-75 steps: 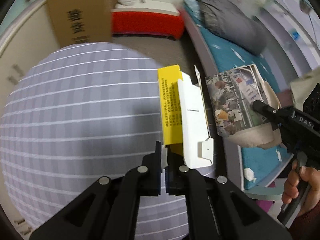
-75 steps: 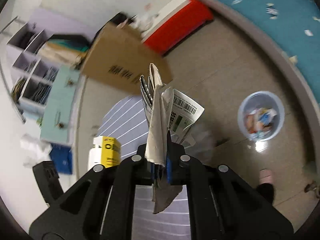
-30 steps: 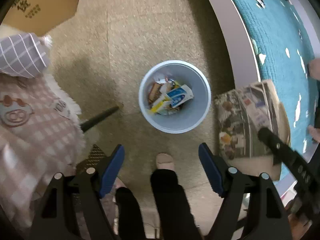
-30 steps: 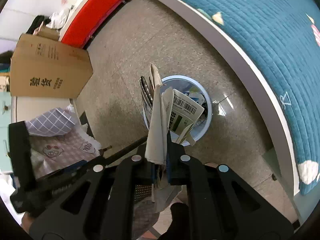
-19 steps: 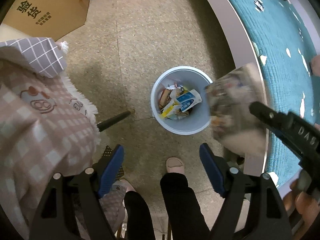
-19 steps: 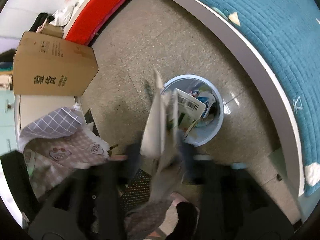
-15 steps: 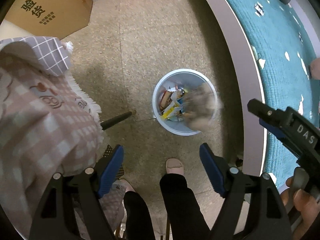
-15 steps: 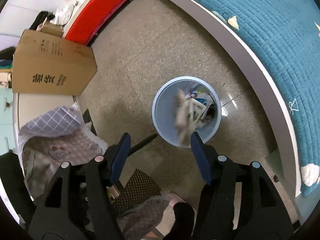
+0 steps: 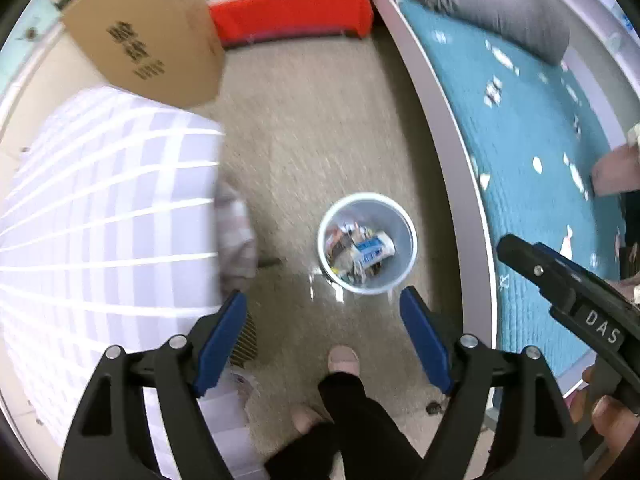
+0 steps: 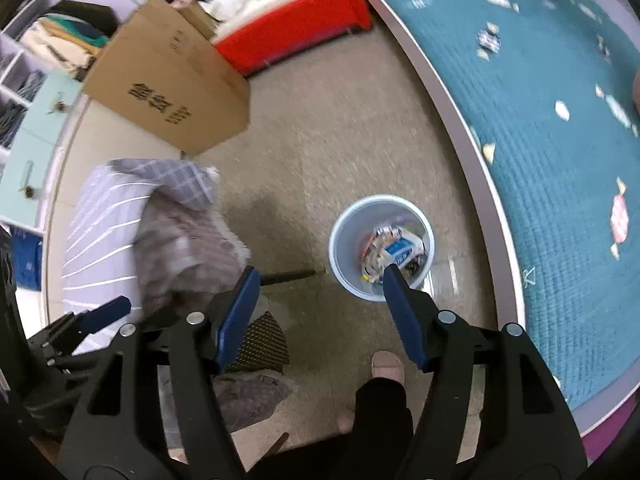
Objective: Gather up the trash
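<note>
Speckled floor [image 9: 320, 128] carries a pale bin [image 9: 367, 249] full of paper trash [image 9: 362, 250], between checked counter [image 9: 100, 216] and teal bed [image 9: 532, 152], under both empty, wide claws [image 9: 322, 312] [image 10: 318, 288].

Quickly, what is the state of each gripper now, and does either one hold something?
Left gripper: open, holding nothing.
Right gripper: open, jaws just opened, nothing between them.

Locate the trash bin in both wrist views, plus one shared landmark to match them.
Left wrist: trash bin sits just right of centre on the floor, above the open jaws.
Right wrist: trash bin sits right of centre, its near rim partly hidden by the right-hand finger.
Shared landmark: cardboard box, upper left in both views.
</note>
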The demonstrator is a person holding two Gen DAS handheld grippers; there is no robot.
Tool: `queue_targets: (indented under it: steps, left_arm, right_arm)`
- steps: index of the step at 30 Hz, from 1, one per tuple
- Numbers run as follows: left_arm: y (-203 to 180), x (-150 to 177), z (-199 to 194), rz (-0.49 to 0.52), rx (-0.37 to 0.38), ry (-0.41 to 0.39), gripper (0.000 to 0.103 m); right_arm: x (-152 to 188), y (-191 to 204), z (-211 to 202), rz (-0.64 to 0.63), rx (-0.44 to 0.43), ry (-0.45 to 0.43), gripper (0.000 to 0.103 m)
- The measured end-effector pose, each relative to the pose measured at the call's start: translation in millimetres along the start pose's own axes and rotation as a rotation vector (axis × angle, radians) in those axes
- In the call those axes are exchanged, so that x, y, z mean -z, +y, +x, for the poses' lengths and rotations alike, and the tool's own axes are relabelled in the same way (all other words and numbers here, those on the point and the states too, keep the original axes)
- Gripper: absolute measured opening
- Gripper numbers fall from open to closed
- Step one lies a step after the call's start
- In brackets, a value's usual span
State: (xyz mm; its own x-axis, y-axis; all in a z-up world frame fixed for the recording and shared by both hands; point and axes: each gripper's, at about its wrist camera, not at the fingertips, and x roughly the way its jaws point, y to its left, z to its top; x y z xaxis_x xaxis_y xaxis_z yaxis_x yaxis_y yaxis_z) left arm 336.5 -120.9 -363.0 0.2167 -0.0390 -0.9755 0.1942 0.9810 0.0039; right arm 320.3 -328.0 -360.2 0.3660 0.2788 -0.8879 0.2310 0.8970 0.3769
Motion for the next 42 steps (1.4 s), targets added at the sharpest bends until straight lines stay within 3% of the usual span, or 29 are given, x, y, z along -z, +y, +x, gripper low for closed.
queue_targets:
  steps: [10, 23, 31, 42]
  left_arm:
    - [33.0, 74.3, -153.7, -0.064, -0.031, -0.281, 0.080]
    - [59.3, 253.0, -344.2, -0.127, -0.101, -0.639, 0.089]
    - [47.8, 321.9, -406.5, -0.118, -0.077, -0.730, 0.092]
    - [23.9, 381.3, -443.5, -0.114, -0.123, -0.822, 0.096]
  right_arm:
    - [61.8, 57.1, -138.4, -0.144, -0.064, -0.207, 0.067]
    - [214.9, 108.8, -315.0, -0.292, -0.106, -0.486, 0.083]
    - [284.2, 120.2, -397.7, -0.389, -0.056, -0.675, 0.091]
    - [335.0, 111.8, -440.5, -0.467, -0.024, -0.785, 0.096]
